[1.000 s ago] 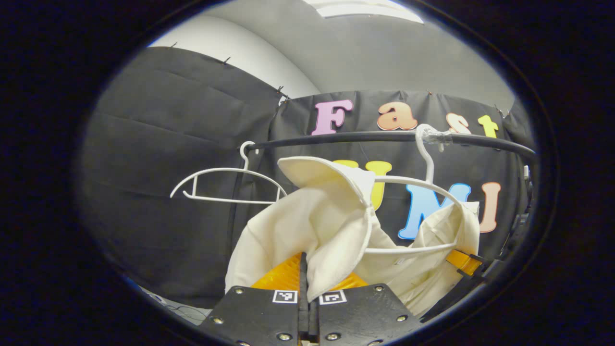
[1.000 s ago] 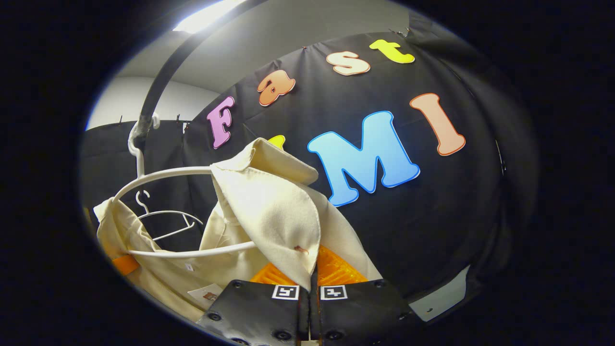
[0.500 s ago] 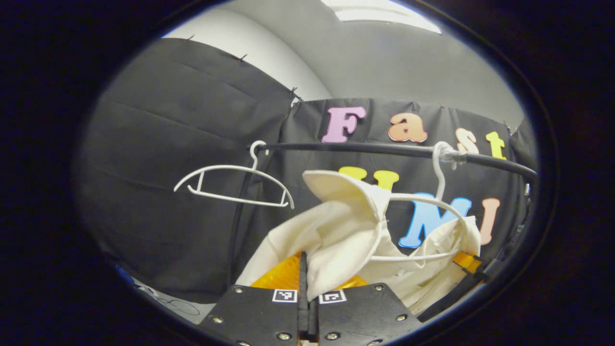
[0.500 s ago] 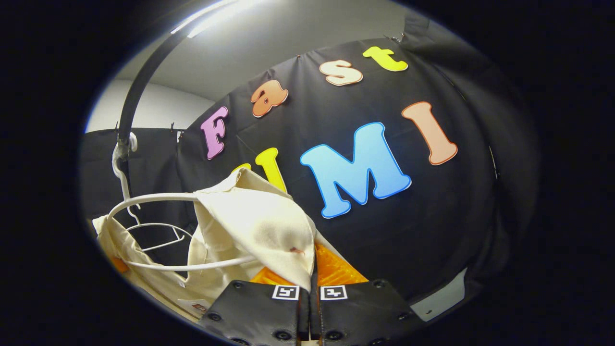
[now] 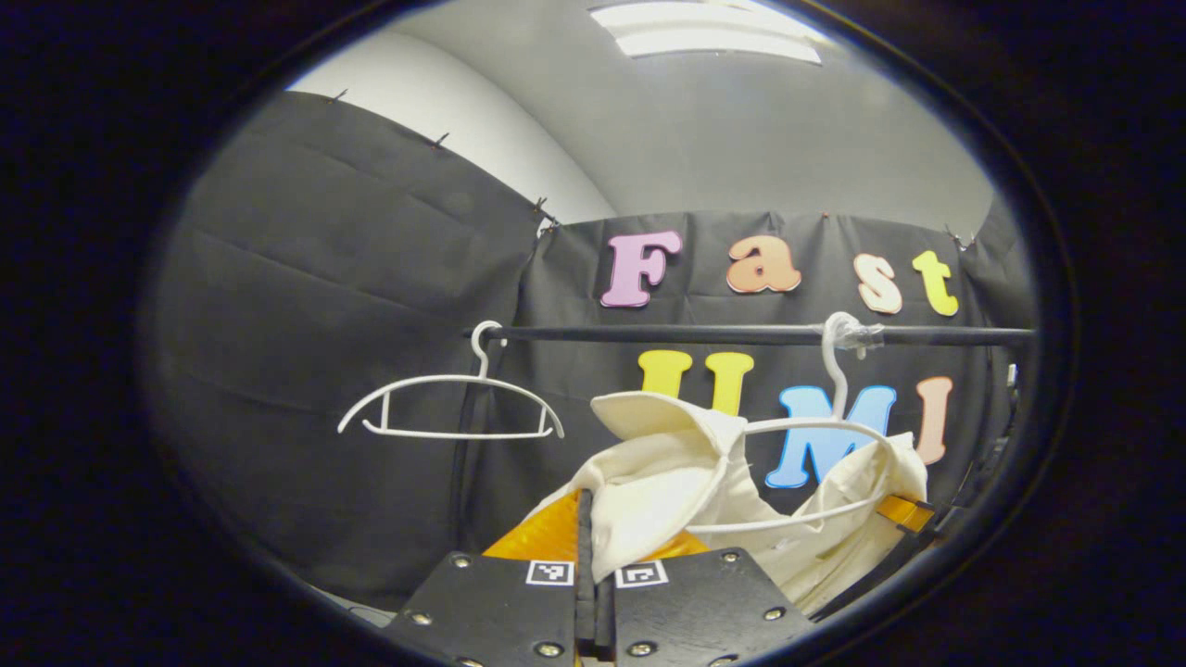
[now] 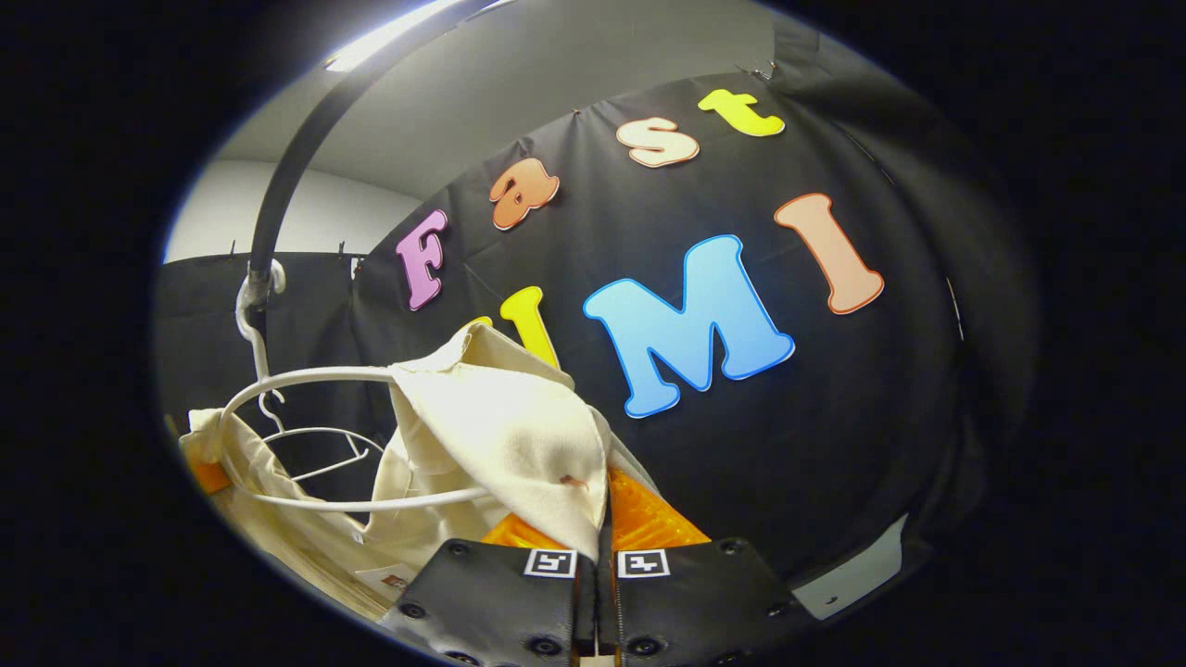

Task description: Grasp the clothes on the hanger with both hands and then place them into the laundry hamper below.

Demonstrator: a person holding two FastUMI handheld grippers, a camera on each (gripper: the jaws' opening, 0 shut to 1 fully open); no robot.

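— What do you hold?
— Your left gripper [image 5: 593,547] and right gripper [image 6: 600,542] each pinch the cream shirt [image 5: 667,482], draped on its white hanger [image 5: 815,428].
— What's nearby?
— An empty hanger [image 5: 451,408] hangs toward the black rail's [image 5: 667,334] left end.

My left gripper [image 5: 593,556] and right gripper [image 6: 602,547] each pinched the cream garment [image 5: 667,482], which was draped over the white hanger [image 5: 815,435]. The black rail [image 5: 741,334] barred the way overhead. An empty hanger [image 5: 451,408] hung at left, open air beneath it.
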